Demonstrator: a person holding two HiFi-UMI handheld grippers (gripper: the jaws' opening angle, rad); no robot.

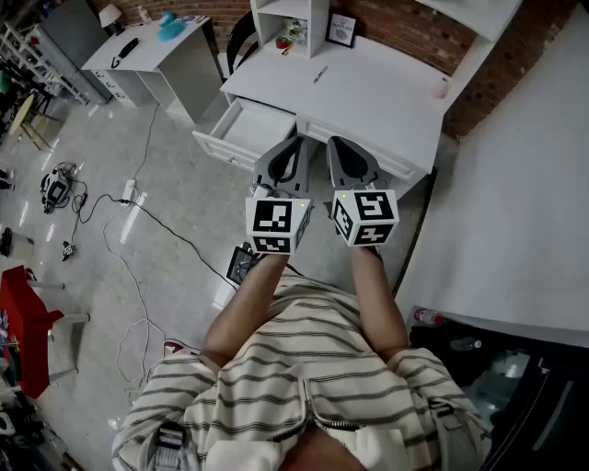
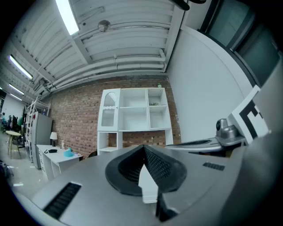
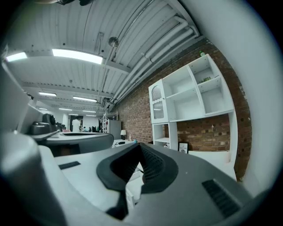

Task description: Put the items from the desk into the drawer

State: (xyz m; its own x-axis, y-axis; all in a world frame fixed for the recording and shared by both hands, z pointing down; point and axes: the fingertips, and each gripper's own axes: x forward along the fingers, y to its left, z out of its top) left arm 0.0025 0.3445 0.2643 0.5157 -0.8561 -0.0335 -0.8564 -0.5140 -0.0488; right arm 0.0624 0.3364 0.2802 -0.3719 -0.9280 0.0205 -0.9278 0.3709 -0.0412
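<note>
The white desk stands ahead with its left drawer pulled open and nothing visible inside. On the desktop lie a dark pen and a small pink item at the right edge. A framed picture leans at the back beside a shelf unit holding small red and green things. My left gripper and right gripper hover side by side in front of the desk, just right of the drawer. Both are shut with their tips together and hold nothing, as the left gripper and right gripper views show.
A second white desk with a teal object stands at the back left. Cables trail over the grey floor. A white partition runs along the right, and a dark chair sits behind the desk.
</note>
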